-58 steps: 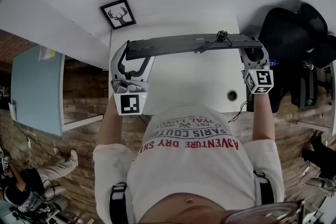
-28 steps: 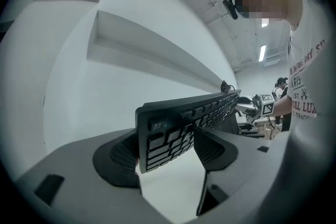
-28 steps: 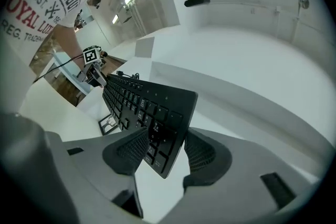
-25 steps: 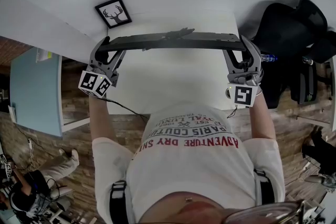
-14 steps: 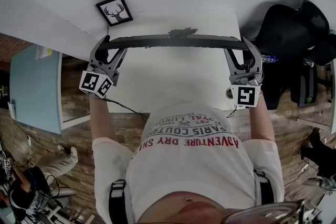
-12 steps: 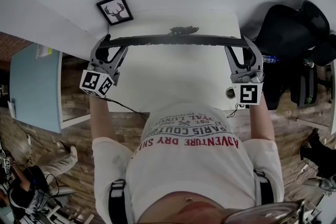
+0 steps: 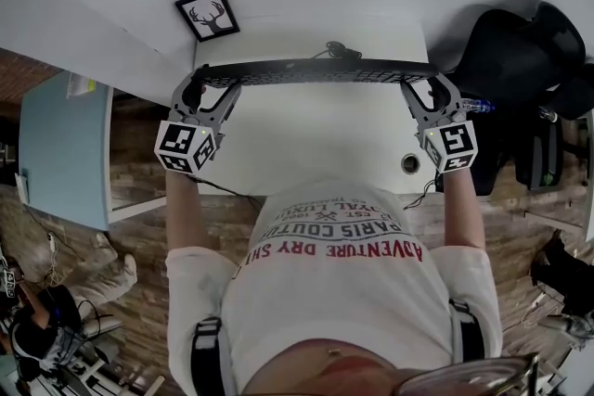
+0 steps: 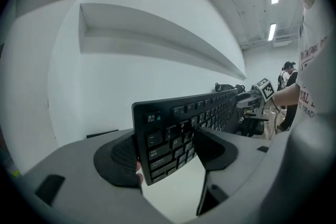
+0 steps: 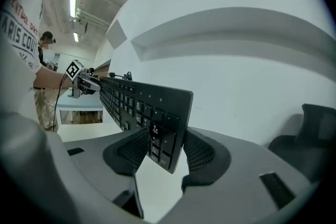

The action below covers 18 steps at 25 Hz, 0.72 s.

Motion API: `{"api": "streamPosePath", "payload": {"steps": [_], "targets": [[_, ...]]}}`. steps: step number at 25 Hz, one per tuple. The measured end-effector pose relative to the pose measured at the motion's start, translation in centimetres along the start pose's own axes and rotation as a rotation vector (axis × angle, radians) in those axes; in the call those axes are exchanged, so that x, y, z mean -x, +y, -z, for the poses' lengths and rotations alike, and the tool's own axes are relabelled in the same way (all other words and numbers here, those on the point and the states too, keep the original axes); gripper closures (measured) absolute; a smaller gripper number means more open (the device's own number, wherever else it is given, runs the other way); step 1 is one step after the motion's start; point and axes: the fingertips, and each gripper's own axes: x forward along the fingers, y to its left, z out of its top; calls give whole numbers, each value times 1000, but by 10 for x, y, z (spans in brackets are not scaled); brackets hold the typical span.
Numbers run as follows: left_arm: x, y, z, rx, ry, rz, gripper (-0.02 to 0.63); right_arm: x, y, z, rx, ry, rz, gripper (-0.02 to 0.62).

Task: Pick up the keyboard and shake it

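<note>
Start from the grip: keyboard (image 7: 316,71) pinched at both short ends, at the Esc corner by the clenched jaws of the left gripper (image 8: 168,152), one pad on the keys and one on the back, and at the opposite end by the jaws of the right gripper (image 9: 167,152), closing a shade tighter with the board already between the pads. Only a narrow strip of each end bitten, and springy keys under one pad on each side, so probably a hold that can creep; squeeze firmly before any jolt. Held clear of the worktop (image 7: 306,144), spanning from one gripper to the other, tipped up onto its long edge with the keys toward the person. Shake with both ends moving together, same direction and same beat, never one up and one down, so as not to twist the board out of a pad. Avoid pulling the ends apart or pushing them inward. Favour short, brisk strokes over wide swings. Stay over the worktop, so that a slip would likely end there and not on the floor. Mind the cable (image 7: 340,49) bunched at the top edge, liable to flap, and leave room from the wall and the picture (image 7: 208,13) just beyond the left end.
</note>
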Motion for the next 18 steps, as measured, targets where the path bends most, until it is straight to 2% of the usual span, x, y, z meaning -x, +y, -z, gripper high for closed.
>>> {"api": "streamPosePath", "payload": {"steps": [5, 18], "targets": [[0, -8, 16, 13, 46, -1, 293, 0, 3, 21, -62, 76, -36, 374], [-3, -10, 26, 22, 66, 2, 293, 0, 6, 30, -76, 116, -40, 380]]}}
